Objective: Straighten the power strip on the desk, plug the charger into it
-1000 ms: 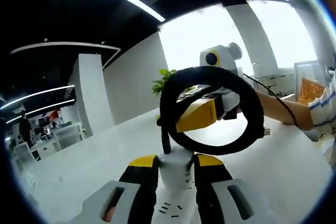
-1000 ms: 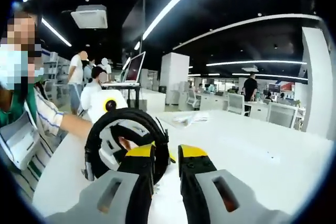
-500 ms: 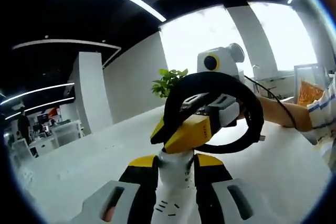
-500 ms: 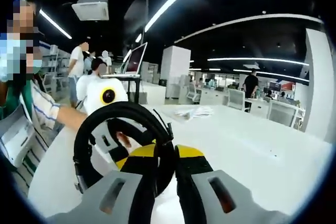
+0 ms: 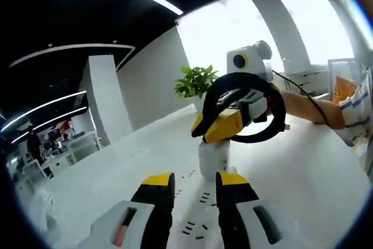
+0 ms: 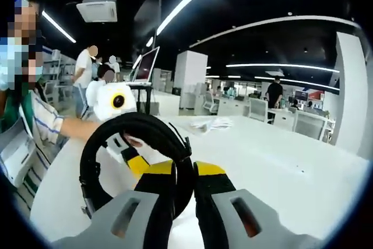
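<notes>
A white charger [image 5: 214, 157] stands upright on the white power strip [image 5: 201, 214], whose slots show between my left gripper's jaws. My left gripper [image 5: 194, 180] is open with nothing between its yellow tips, a short way back from the charger. Just above the charger, my right gripper [image 5: 204, 131] comes in from the right and holds the charger's coiled black cable [image 5: 274, 118]. In the right gripper view, the cable loop [image 6: 93, 155] passes between my right gripper [image 6: 184, 171], which is shut on it. My left gripper's fingers [image 6: 138, 164] show through the loop.
The white desk [image 5: 303, 167] stretches out on all sides. A potted plant [image 5: 198, 81] stands at its far edge. A person's arm in a striped sleeve [image 5: 358, 109] reaches in from the right. Papers [image 6: 213, 125] lie further along the desk, and a laptop [image 6: 145, 71] stands raised behind.
My left gripper has drawn back from the charger, which sat between its jaws before. The right gripper keeps its hold on the cable loop above the charger.
</notes>
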Motion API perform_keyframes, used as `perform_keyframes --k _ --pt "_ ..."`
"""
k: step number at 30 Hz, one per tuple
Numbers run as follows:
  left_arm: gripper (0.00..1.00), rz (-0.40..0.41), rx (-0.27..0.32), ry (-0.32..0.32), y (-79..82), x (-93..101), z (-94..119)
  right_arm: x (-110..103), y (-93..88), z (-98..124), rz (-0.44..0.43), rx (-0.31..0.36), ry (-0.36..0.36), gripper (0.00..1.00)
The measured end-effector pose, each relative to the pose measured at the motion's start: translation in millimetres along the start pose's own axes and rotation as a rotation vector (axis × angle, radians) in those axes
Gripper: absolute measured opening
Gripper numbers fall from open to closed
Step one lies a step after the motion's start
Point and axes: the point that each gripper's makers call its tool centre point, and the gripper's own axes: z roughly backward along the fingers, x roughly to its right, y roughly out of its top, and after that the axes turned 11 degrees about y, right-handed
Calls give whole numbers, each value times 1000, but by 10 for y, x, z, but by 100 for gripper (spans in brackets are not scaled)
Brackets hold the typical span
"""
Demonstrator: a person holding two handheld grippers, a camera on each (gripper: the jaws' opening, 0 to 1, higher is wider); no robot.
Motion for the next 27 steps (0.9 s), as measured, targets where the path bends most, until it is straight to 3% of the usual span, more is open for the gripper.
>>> perform_keyframes --k 6,12,16,20,27 --pt "29 -72 5 9 18 -132 237 -24 -6 1 1 -2 -1 11" --pt "30 -137 -33 24 -172 -235 526 -58 -11 -7 1 -9 1 11" --pt "30 -57 -39 56 -217 -279 580 -68 -3 -16 -9 8 2 11" --pt "29 17 -37 45 -221 -263 556 1 -6 8 -39 33 -29 11" --pt "29 35 -52 53 -248 -266 542 -7 -5 30 -35 26 -28 10"
